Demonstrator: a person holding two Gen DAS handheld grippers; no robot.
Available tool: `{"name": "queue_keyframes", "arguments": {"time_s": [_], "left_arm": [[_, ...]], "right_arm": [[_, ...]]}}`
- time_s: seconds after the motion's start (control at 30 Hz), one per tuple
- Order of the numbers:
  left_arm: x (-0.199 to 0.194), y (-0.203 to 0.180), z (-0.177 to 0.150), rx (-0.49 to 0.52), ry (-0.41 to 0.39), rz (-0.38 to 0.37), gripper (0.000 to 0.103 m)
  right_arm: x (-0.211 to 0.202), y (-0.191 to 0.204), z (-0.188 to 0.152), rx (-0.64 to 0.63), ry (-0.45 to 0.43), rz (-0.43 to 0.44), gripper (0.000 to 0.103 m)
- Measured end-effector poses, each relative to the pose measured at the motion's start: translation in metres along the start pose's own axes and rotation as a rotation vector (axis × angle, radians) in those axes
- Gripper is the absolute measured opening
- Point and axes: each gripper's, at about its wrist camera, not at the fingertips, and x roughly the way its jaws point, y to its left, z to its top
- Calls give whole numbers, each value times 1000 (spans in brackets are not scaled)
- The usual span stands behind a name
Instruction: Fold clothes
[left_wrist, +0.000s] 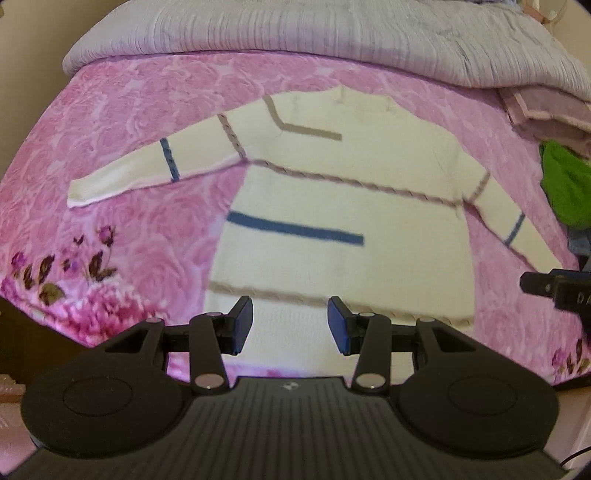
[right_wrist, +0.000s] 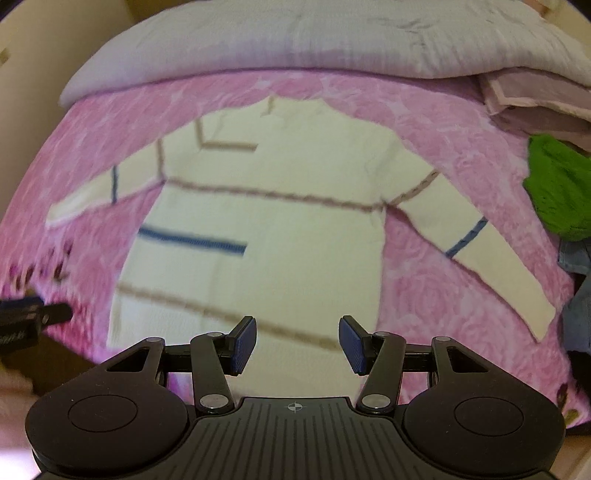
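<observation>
A cream sweater (left_wrist: 332, 192) with brown and blue stripes lies flat, face up, on a pink rose-patterned bedspread (left_wrist: 147, 110), both sleeves spread out to the sides. My left gripper (left_wrist: 290, 325) hovers above the sweater's hem with its jaws apart and nothing between them. In the right wrist view the same sweater (right_wrist: 280, 206) fills the middle, and my right gripper (right_wrist: 298, 343) hangs over the hem's right part, open and empty. The other gripper's tip shows at the edge of each view.
A folded grey-lilac quilt (left_wrist: 332, 33) lies across the far side of the bed. At the right edge sit a green garment (right_wrist: 557, 184), a blue denim piece (right_wrist: 576, 258) and pink folded cloth (right_wrist: 535, 99). The bed's near edge runs just below the hem.
</observation>
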Motion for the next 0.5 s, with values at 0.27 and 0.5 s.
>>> {"name": "queue_keyframes", "arguments": {"time_s": [0.27,0.5], "left_arm": [[52,108,51,-73,-15,-30,41],[132,193,67,-257,94,-88,41]], "right_arm": [[34,43,44,171,-105,64,53],[89,74,50,233,-35,-7,54]]}}
